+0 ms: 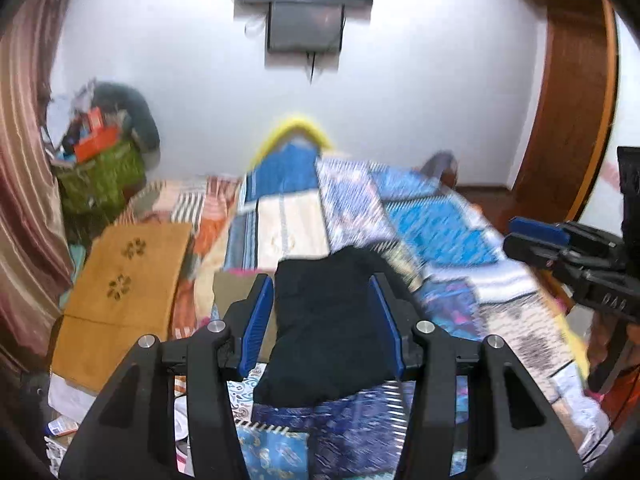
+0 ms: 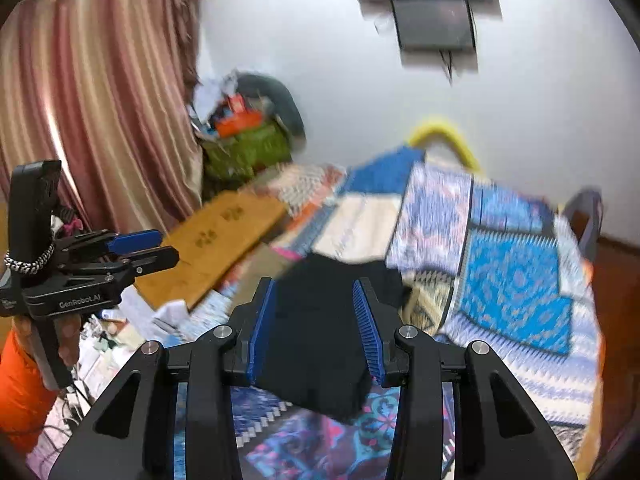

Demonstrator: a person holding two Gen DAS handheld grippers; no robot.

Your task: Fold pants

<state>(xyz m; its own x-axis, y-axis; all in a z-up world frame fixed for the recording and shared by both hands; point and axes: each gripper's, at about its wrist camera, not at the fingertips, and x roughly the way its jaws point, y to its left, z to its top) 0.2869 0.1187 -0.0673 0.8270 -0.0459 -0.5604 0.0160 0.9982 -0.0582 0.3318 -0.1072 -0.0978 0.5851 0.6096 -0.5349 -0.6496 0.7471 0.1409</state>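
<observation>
The black pants (image 1: 326,324) lie as a folded bundle on the patterned blue bedspread (image 1: 436,220). In the left wrist view they sit between the blue pads of my left gripper (image 1: 324,300), whose jaws stand wide apart above the cloth. In the right wrist view the same bundle (image 2: 320,340) lies between the pads of my right gripper (image 2: 314,304), also open. The right gripper shows at the right edge of the left view (image 1: 552,244), the left gripper at the left of the right view (image 2: 148,250). Both views are blurred by motion.
A brown cardboard sheet (image 1: 120,292) lies left of the bedspread. A green bag (image 1: 100,176) full of clutter stands by the striped curtain (image 2: 92,92). A dark wall unit (image 1: 304,4) hangs on the white wall. A wooden door frame (image 1: 572,92) is at right.
</observation>
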